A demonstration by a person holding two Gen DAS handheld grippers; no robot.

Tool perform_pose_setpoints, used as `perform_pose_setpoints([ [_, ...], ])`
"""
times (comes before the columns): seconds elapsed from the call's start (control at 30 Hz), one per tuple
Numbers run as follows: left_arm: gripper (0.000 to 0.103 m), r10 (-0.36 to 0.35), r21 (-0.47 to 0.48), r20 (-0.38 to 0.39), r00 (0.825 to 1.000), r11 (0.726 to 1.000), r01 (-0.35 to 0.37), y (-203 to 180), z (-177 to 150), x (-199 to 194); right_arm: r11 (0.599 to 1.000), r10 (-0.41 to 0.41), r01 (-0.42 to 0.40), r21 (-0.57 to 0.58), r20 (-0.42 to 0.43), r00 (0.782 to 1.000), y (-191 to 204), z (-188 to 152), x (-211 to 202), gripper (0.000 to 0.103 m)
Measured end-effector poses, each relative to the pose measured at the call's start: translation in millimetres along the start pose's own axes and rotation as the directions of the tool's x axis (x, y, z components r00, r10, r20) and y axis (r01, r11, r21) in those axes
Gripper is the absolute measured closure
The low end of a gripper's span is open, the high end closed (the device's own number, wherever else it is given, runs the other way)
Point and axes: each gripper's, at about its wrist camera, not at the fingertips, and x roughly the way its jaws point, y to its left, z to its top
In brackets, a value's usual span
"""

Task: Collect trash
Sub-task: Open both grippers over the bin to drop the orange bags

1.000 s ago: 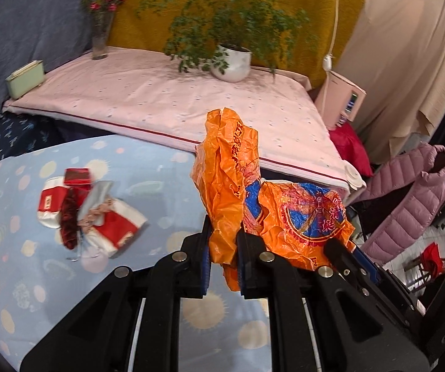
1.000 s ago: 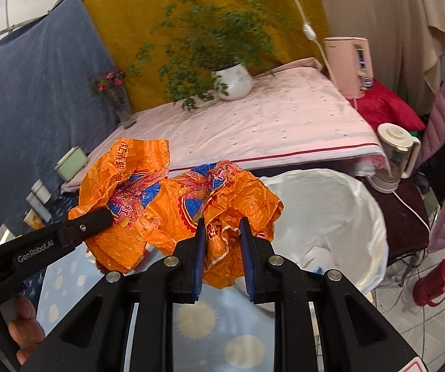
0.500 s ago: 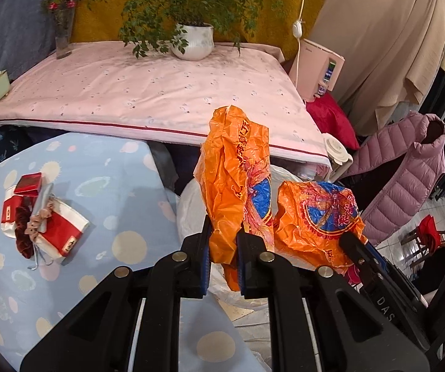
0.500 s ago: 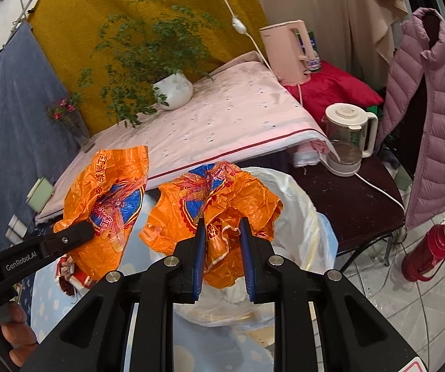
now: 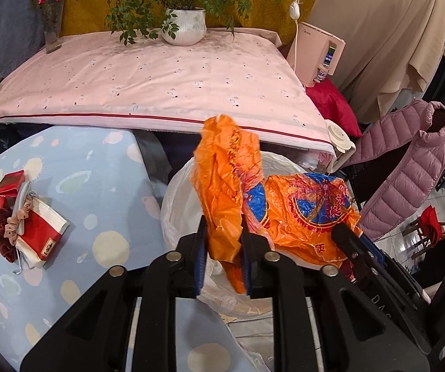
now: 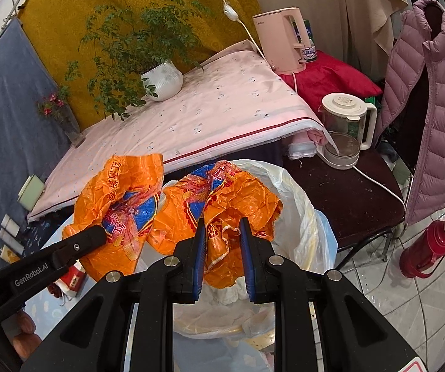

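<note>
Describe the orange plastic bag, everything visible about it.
The orange plastic bag is thin, crinkled film printed with blue and red emblems and characters. It hangs bunched in two lobes over the white-lined bin. The left hand-held gripper, jaws opening, has one lobe between them; the right hand-held gripper pinches the other.

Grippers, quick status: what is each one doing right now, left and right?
Left gripper: jaws opening, an orange wrapper between them, over the white-lined bin.
Right gripper: closed on a second orange wrapper.
</note>
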Motion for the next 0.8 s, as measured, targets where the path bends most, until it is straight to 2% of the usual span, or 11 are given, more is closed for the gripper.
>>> perform_pose_setpoints([
  [0.03,0.070,0.001,-0.006,-0.001,1.000,1.000,-0.001,2,0,1,1.000,0.000,0.000,0.000,-0.001,1.000,0,0,1,0.083],
  [0.1,0.056,0.009,-0.018,0.009,1.000,1.000,-0.009,4,0,1,1.000,0.001,-0.001,-0.001,-0.003,1.000,1,1,3,0.082],
  [0.2,0.049,0.020,-0.019,0.016,1.000,1.000,-0.020,6,1,1,1.000,0.001,-0.001,-0.002,-0.006,1.000,2,2,7,0.078],
  [0.3,0.047,0.027,-0.026,0.014,1.000,0.999,-0.026,10,0,2,1.000,0.005,-0.005,-0.008,-0.014,1.000,7,1,11,0.072],
  [0.5,0.044,0.043,-0.041,0.010,0.999,0.998,-0.043,20,-2,3,1.000,0.007,-0.007,-0.018,-0.016,1.000,15,-1,13,0.065],
  [0.8,0.044,0.059,-0.072,0.013,0.998,0.996,-0.058,39,-8,-3,1.000,0.002,-0.003,-0.030,-0.026,1.000,22,-6,12,0.063],
])
